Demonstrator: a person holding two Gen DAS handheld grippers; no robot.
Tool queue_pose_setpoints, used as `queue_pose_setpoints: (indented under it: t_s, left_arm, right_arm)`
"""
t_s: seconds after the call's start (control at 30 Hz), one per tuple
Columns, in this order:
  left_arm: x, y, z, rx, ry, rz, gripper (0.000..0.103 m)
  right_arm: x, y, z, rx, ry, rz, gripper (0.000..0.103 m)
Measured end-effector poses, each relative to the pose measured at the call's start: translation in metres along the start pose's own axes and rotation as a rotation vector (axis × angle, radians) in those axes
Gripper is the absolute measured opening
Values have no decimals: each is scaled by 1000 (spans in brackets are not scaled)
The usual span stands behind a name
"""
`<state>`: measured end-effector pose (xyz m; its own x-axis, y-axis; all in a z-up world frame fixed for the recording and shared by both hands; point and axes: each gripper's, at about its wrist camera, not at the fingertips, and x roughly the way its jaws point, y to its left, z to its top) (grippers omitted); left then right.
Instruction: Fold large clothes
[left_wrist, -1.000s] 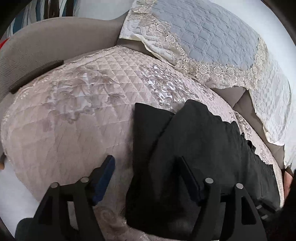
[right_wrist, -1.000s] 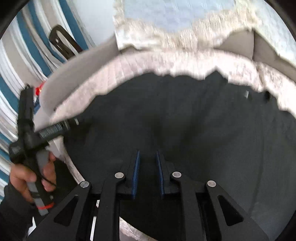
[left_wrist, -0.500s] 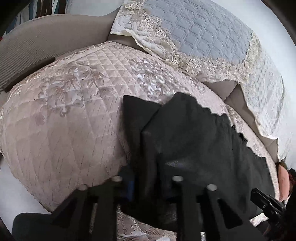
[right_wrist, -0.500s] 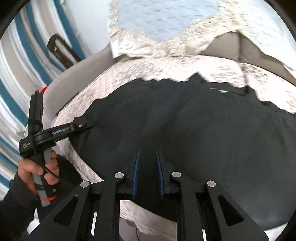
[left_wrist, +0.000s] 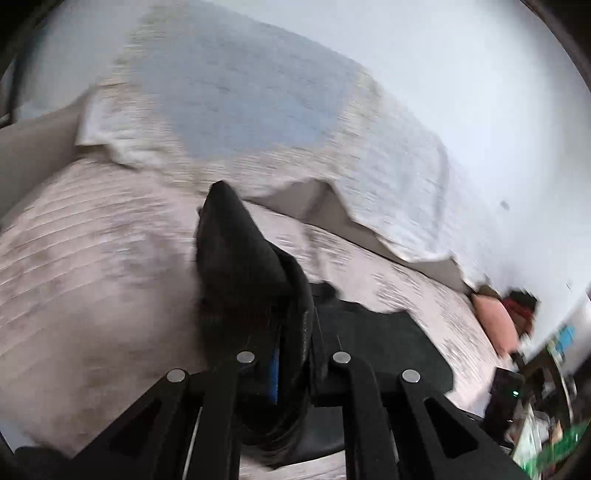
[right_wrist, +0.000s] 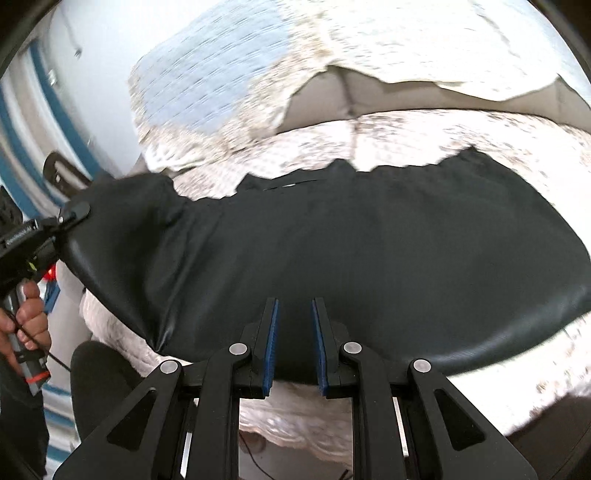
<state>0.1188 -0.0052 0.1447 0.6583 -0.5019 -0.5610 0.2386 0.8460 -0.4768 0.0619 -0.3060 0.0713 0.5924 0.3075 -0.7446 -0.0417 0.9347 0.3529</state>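
Note:
A large black, leather-like garment (right_wrist: 369, 240) lies spread on the pink quilted sofa seat (right_wrist: 406, 136). My right gripper (right_wrist: 293, 325) grips its near edge between the blue pads, and that edge is raised off the seat. My left gripper (left_wrist: 293, 343) has a bunched corner of the garment (left_wrist: 236, 258) between its jaws, which are closing on it, and the corner stands up in a peak above the seat (left_wrist: 92, 277). In the right wrist view, the left gripper (right_wrist: 74, 212) holds the garment's left end aloft, with a hand (right_wrist: 31, 314) on its handle.
A blue and white lace cover (left_wrist: 240, 92) hangs over the sofa back, with a white wall behind it. A pink cushion (left_wrist: 495, 321) sits at the seat's far right, beside cluttered furniture (left_wrist: 546, 424). A blue-striped curtain (right_wrist: 22, 147) hangs at the left.
The left gripper went from wide open to closed on the garment's corner, then rose and lifted it. The right gripper kept its grip and moved, raising the near edge.

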Motion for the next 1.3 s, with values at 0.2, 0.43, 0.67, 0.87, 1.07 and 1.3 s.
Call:
queue_pose_setpoints:
  t_s: [0.2, 0.43, 0.67, 0.87, 1.07, 1.3]
  left_arm:
    - [91, -59, -35, 88, 182, -129, 10]
    - [153, -78, -85, 113, 359, -186, 11]
    - [87, -85, -60, 187, 271, -247, 20]
    - [80, -27, -20, 120, 153, -21, 28]
    - [121, 1, -19, 99, 209, 72, 28]
    - [138, -15, -42, 167, 263, 19, 28]
  right_arm:
    - [-14, -26, -5, 56, -23, -28, 17]
    - [-16, -49, -10, 122, -5, 5, 19]
    - [-15, -50, 1, 188, -22, 134, 45]
    - [17, -41, 21, 261, 32, 320, 56]
    - [61, -33, 19, 308, 155, 365, 40]
    - [47, -30, -2, 302, 130, 340, 7]
